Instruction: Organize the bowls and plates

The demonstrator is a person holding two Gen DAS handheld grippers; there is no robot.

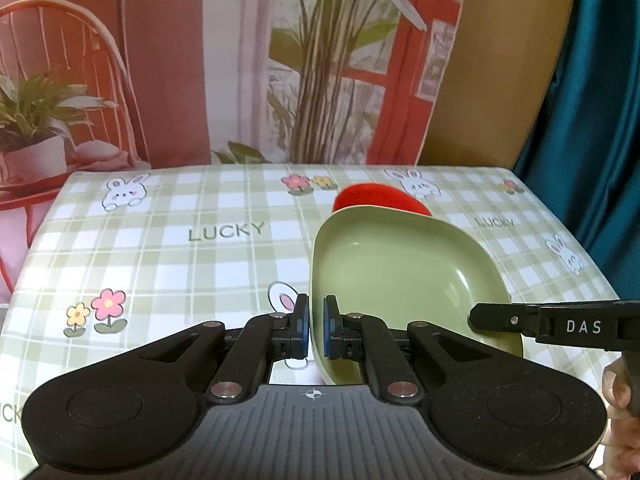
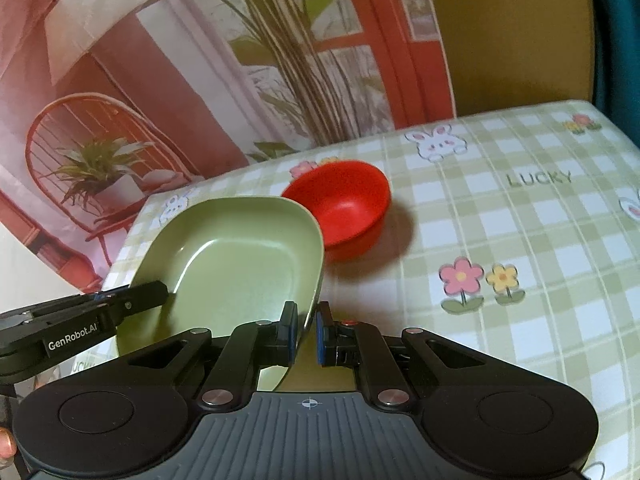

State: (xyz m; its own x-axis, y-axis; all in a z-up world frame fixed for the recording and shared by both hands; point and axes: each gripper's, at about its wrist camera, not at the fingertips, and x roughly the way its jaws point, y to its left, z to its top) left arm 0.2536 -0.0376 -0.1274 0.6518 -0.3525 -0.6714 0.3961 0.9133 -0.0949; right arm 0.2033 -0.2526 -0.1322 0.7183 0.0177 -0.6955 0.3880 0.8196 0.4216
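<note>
A green squarish plate (image 1: pixel 400 272) is held above the table by both grippers. My left gripper (image 1: pixel 315 330) is shut on its left rim. My right gripper (image 2: pixel 306 334) is shut on its right rim; the plate (image 2: pixel 236 260) fills the left middle of the right wrist view. The right gripper's finger (image 1: pixel 520 320) shows at the plate's right edge in the left wrist view, and the left gripper's finger (image 2: pixel 132 304) shows at the plate's left edge in the right wrist view. A red bowl (image 2: pixel 340 208) sits upright on the table just beyond the plate, partly hidden behind it (image 1: pixel 380 198).
The table has a green checked cloth (image 1: pixel 180 256) with rabbits, flowers and "LUCKY" print. A printed backdrop (image 1: pixel 200 60) hangs right behind the far table edge. A teal curtain (image 1: pixel 592 120) hangs at the right.
</note>
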